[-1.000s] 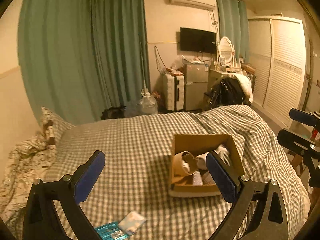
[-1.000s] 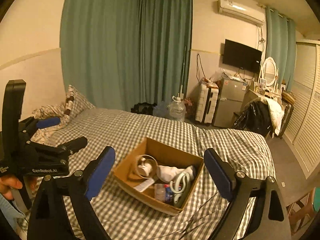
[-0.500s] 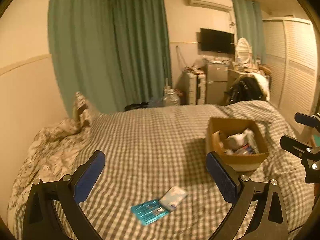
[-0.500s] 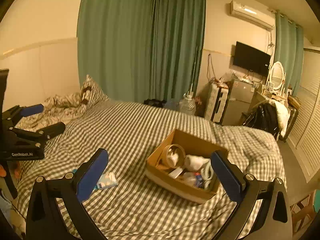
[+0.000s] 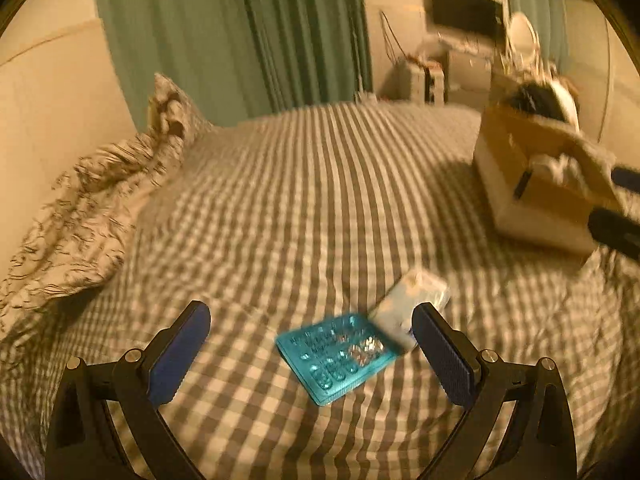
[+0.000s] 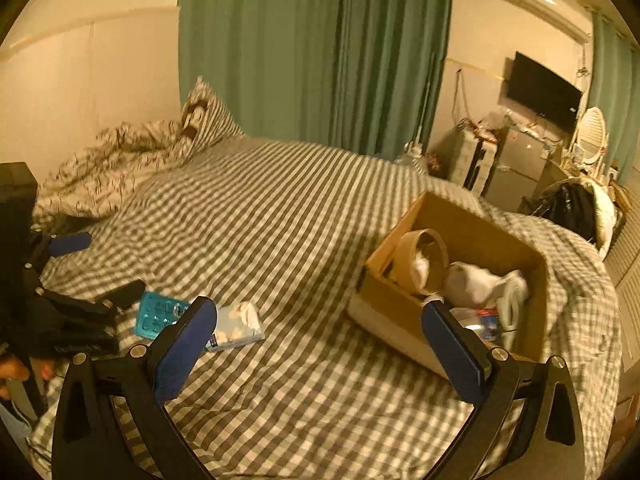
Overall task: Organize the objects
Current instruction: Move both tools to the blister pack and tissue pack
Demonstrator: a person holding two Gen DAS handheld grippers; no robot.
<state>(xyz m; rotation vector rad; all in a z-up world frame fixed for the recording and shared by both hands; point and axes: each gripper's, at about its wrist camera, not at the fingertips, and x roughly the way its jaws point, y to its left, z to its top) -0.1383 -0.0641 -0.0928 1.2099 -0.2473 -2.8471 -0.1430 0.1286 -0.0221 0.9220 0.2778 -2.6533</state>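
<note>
Left tool (image 5: 310, 344): we hold it spread wide, empty, over the bed (image 5: 320, 200).
Teal blister pack (image 5: 336, 356): between its fingers, tissue packet (image 5: 412, 312) touching at 1 o'clock.
Cardboard box (image 6: 452, 280): 3 o'clock.
Right tool (image 6: 316, 336): wide, empty.

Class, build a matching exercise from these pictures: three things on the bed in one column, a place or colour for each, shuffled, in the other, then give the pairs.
Things:
1. blister pack
2. tissue packet
3. tape roll

Descriptions:
A. inside the cardboard box
B. teal, lying on the checked bedcover
C. pale, beside the teal item

Pairs: 1-B, 2-C, 3-A
</note>
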